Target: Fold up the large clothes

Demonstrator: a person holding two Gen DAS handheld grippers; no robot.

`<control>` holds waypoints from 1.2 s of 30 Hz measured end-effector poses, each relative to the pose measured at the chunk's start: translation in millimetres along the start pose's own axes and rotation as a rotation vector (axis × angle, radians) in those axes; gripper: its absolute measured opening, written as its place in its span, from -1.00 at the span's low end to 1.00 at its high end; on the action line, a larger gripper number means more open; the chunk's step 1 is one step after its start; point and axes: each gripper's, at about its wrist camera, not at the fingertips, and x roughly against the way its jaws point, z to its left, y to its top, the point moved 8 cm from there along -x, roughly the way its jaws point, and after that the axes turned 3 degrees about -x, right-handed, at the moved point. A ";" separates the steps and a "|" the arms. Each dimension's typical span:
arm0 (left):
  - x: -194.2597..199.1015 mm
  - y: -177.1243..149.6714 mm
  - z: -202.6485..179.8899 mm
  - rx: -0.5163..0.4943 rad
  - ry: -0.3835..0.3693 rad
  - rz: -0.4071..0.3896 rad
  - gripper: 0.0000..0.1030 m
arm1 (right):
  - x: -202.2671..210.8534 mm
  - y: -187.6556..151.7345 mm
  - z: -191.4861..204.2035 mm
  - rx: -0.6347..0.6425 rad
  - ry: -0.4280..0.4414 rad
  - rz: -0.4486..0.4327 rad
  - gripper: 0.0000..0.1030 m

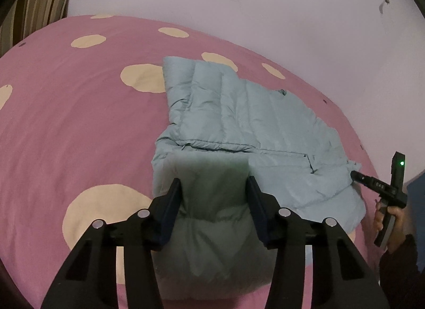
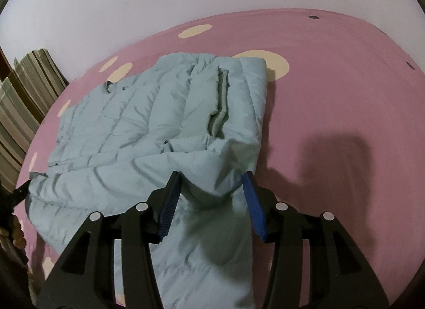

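Note:
A light blue quilted puffer jacket [image 1: 239, 117] lies partly folded on a pink bed cover [image 1: 66, 128] with cream spots. My left gripper [image 1: 213, 184] stands wide apart around a raised fold of the jacket's near edge, fabric between the jaws. My right gripper [image 2: 212, 178] also stands wide apart with a bunched corner of the jacket [image 2: 159, 112] between its blue pads [image 2: 170, 202]. The right gripper also shows in the left wrist view [image 1: 356, 176] at the jacket's right edge, held by a hand.
A pale wall [image 1: 239, 3] runs behind the bed. A striped curtain or cushion [image 2: 24, 96] stands at the left end of the bed. Bare pink cover [image 2: 345, 109] lies to the right of the jacket.

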 end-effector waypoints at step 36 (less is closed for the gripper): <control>31.6 159.3 -58.1 -0.272 0.310 -0.295 -0.98 | 70.4 111.8 35.2 0.060 0.014 -0.311 -0.94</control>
